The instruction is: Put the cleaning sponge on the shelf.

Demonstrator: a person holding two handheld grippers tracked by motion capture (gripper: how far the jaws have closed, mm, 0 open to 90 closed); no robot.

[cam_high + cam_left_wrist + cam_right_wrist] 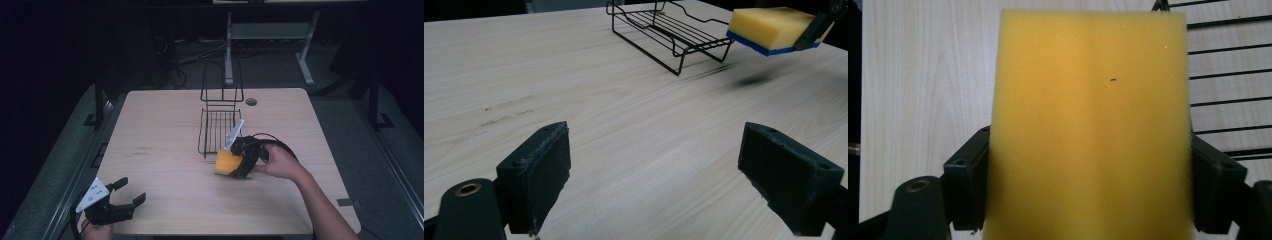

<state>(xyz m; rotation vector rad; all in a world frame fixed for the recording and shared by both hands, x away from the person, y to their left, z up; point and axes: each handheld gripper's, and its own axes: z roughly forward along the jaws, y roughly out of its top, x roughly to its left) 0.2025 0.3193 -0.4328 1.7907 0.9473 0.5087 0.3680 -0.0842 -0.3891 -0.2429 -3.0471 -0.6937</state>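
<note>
The right tool (239, 165) clamps a soft, porous yellow sponge (227, 163) with a blue underside, held above the pale wood-grain desk (165, 150) just beside the near end of the black wire rack (218, 127). The left tool (125, 192) rests wide open, holding nothing, at the desk's near-left edge, with bare wood between them.

Your left gripper (131, 190) sits low at the near left corner, jaws spread wide, pads facing each other with nothing between them. Your left hand (97, 231) grips it from below at the frame's bottom edge. Your right forearm (325, 207) runs in from the lower right, angled toward the table's middle. Your right hand (281, 162) wraps the right gripper (234, 165), whose jaws are clamped on both sides of a held load, raised off the surface
</note>
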